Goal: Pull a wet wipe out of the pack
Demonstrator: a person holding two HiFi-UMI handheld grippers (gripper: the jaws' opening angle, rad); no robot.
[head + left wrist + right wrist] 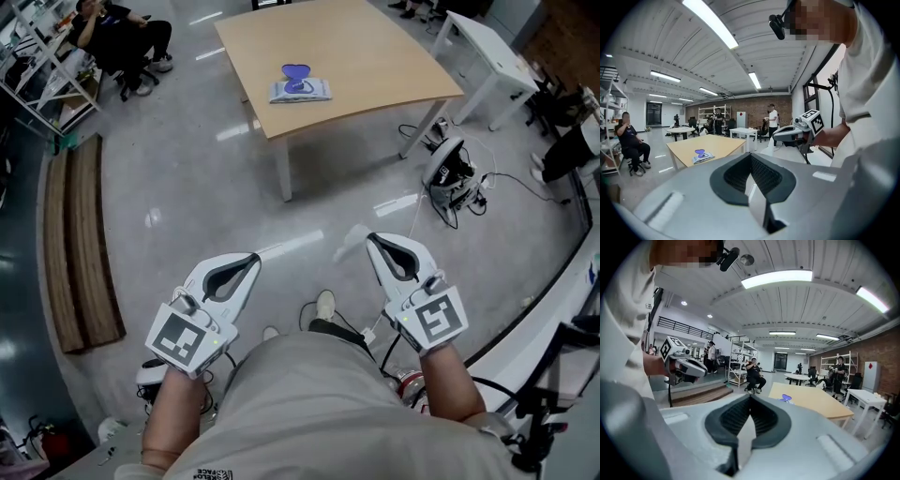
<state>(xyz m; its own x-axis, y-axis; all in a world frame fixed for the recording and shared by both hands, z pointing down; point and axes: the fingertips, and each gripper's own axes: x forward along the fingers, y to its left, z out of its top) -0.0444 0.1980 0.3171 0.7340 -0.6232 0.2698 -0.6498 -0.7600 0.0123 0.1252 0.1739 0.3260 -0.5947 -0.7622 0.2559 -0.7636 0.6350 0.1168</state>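
Wipe pack (300,90) lies flat on the wooden table (375,56), toward the near edge. Its blue lid (297,73) stands up. The pack's long axis runs left to right in the head view.

The pack is straight ahead of us and well apart from both grippers, with open floor between. It sits roughly on the line between the two, so we judge neither arm clearly nearer.

Left gripper (253,256): tips together, nothing between them. Right gripper (372,237): the same, closed and empty. Both are held low near the body, pointing toward the table.

Judgement: an approach comes first, before any grasp.
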